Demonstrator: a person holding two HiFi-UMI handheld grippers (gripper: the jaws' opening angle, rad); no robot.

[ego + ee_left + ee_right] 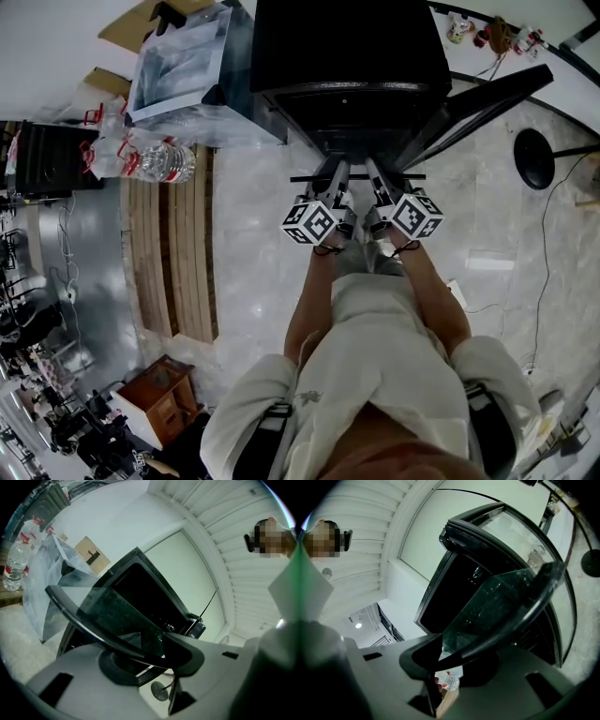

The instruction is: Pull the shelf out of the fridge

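**A:** Where is the shelf?

**B:** The shelf (357,176) is a glass pane with a dark front rim. From the head view, that rim runs crosswise just in front of the mouth of the black fridge (352,66). The pane reaches back toward the dark inside. I can't tell how much of it sits within the fridge.

**A:** And the two grippers?

**B:** Both are on that front rim, side by side near its middle. The left gripper (335,172) takes it just left of centre and the right gripper (375,172) just right of centre. Each end of the rim sticks out past them.

**A:** Are the fingers clenched or loose?

**B:** Clenched on the shelf, both pairs. In the left gripper view, the left gripper (150,660) has its fingers (75,686) pressed against the two faces of the pane at the rim. The dark pads meet the rim and the glass (117,616) fans out beyond them toward the fridge (154,595). The right gripper view shows the same: the right gripper (457,660) is closed over the rim and the pane (506,602) runs on past the fingers (525,686).

**A:** What stands around them?

**B:** The fridge door (487,103) is swung open to the right. The person (375,375) stands on a pale stone floor (253,272) straight before the fridge, arms stretched forward. Off to the left lie water bottles (164,161) at the end of a wooden pallet (169,253), well apart from the shelf.
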